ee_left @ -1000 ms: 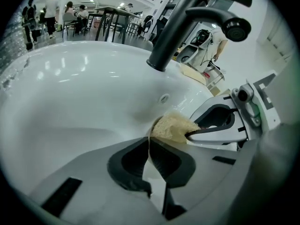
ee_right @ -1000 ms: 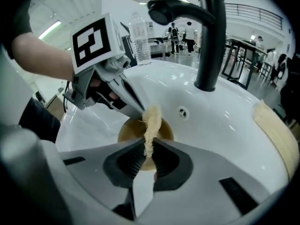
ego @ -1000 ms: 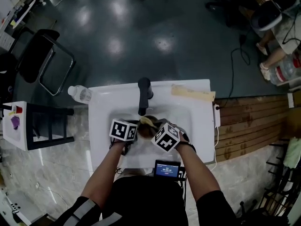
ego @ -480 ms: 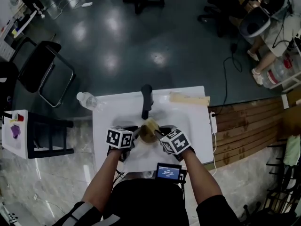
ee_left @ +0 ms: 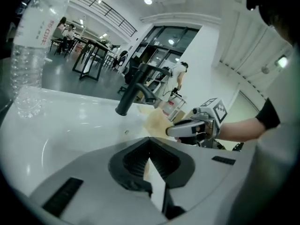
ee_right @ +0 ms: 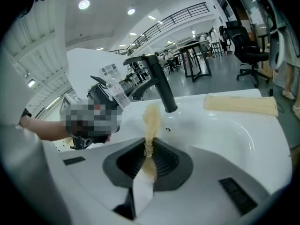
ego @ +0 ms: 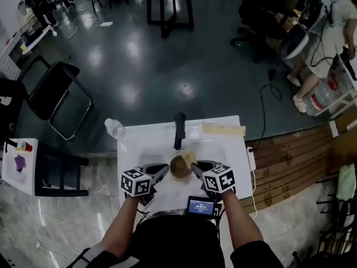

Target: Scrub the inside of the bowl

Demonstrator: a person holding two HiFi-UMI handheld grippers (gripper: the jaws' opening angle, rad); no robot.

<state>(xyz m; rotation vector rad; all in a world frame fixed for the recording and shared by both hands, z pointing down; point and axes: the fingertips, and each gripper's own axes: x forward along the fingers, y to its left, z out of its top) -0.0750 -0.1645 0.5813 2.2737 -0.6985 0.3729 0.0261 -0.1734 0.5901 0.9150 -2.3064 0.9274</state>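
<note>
Sink: the white moulded sink desk (ego: 237,149) carried the bowl in its basin; no standing water showed.
Bowl: the brown round bowl (ego: 178,167) sat at 6 o'clock from the black tap (ego: 179,128), between both grippers. It was probably rigid, light and slick when wet, so best pinched at the rim. Its inside could not be made out.
Sponge: the pale yellow scrubbing sponge (ee_right: 151,121) looked soft and squashy, at the bowl's 1 o'clock edge.
Left gripper (ee_left: 149,146): fingers nearly together on a thin tan edge, apparently the bowl's rim.
Right gripper (ee_right: 149,149): fingers clamped on the sponge's lower end.
</note>
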